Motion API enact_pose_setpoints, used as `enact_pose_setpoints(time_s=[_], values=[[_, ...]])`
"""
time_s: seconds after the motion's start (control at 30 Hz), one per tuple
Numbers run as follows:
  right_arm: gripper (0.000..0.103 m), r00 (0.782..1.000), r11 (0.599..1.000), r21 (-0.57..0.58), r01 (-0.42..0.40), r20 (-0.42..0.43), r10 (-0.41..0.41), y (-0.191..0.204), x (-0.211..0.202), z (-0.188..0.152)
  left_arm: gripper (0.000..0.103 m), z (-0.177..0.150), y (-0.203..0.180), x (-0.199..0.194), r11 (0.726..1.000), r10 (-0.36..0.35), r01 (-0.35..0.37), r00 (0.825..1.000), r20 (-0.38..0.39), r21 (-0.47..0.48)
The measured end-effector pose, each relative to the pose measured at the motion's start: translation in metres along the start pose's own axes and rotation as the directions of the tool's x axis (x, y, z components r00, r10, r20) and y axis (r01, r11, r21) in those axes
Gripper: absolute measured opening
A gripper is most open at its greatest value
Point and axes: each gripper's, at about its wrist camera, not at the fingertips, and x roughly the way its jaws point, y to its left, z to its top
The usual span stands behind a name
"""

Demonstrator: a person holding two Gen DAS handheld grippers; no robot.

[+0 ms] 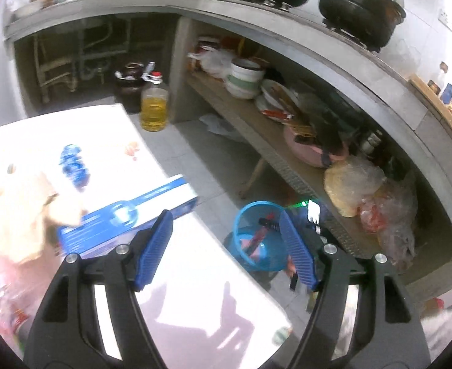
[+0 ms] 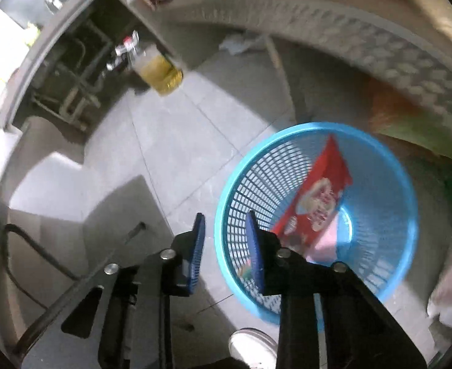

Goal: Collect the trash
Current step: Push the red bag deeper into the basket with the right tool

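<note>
- Where the left wrist view looks down past its own fingers, the left gripper has its blue pads standing wide apart with nothing between them, over the edge of a white table at lower centre.
- On that table, at mid left, lies a blue-and-white box; its left end is hidden behind an overexposed tan shape that cannot be made out.
- A blue blur further up the table is too smeared to identify.
- Right of the table edge, on the tiled floor, stands the blue basket; the right pad covers part of its rim, and what lies inside shows only as red and dark streaks.
- In the right wrist view the same blue basket fills the centre right, and a red wrapper leans inside it against the mesh wall, its print blurred.
- The right gripper hangs over the basket's near left rim, its pads a narrow gap apart and empty; the right finger hides the wrapper's lower end.
- A pale pink patch beside the wrapper, at the basket bottom, is unclear.
- An oil bottle stands on the floor at upper left, motion-blurred.
- At the bottom edge a white shoe is cut off by the frame.
</note>
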Motion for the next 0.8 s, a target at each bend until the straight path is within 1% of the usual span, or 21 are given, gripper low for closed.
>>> enact_pose_setpoints(time_s=[0.07,0.13,0.2,0.3,0.4,0.43,0.47,0.6,0.63,0.67,0.7,0.8], values=[[0.023,0.999,1.0,-0.019,0.013,-0.042,-0.013,0.001,0.024,0.006,0.068,-0.008,0.01,-0.01,1.0,0.022,-0.022,1.0,0.003,-0.004],[0.022,0.994,0.998,-0.03,0.054,-0.092,-0.057,-0.006,0.046,0.007,0.068,-0.013,0.02,-0.017,0.999,0.03,-0.03,1.0,-0.003,-0.017],[0.021,0.985,0.995,-0.028,0.098,-0.137,-0.101,-0.018,0.059,0.004,0.068,-0.018,0.031,-0.022,0.999,0.035,-0.035,0.999,-0.01,-0.031],[0.02,0.967,0.985,-0.044,0.169,-0.187,-0.174,-0.044,0.061,-0.007,0.068,-0.025,0.043,-0.027,0.998,0.059,-0.059,0.998,-0.009,-0.036],[0.02,0.936,0.963,-0.09,0.254,-0.229,-0.268,-0.071,0.055,-0.022,0.068,-0.031,0.053,-0.03,0.996,0.08,-0.081,0.997,-0.009,-0.036],[0.02,0.921,0.954,-0.106,0.281,-0.248,-0.299,-0.078,0.054,-0.027,0.068,-0.032,0.057,-0.03,0.996,0.082,-0.083,0.997,-0.012,-0.04],[0.02,0.9,0.94,-0.13,0.316,-0.272,-0.34,-0.087,0.055,-0.032,0.069,-0.034,0.059,-0.03,0.996,0.083,-0.083,0.996,-0.015,-0.044],[0.02,0.866,0.92,-0.161,0.357,-0.313,-0.391,-0.096,0.056,-0.039,0.069,-0.036,0.068,-0.029,0.994,0.09,-0.091,0.996,-0.022,-0.06],[0.02,0.862,0.916,-0.171,0.362,-0.312,-0.399,-0.095,0.056,-0.039,0.069,-0.036,0.07,-0.029,0.994,0.092,-0.093,0.996,-0.02,-0.066],[0.02,0.866,0.914,-0.185,0.361,-0.297,-0.402,-0.089,0.053,-0.037,0.069,-0.036,0.07,-0.03,0.993,0.092,-0.093,0.996,-0.018,-0.069],[0.02,0.871,0.914,-0.191,0.358,-0.284,-0.401,-0.09,0.051,-0.031,0.069,-0.036,0.07,-0.031,0.993,0.095,-0.096,0.995,-0.015,-0.069],[0.02,0.896,0.922,-0.195,0.335,-0.238,-0.376,-0.073,0.043,-0.021,0.07,-0.039,0.071,-0.037,0.992,0.109,-0.109,0.994,-0.005,-0.066]])
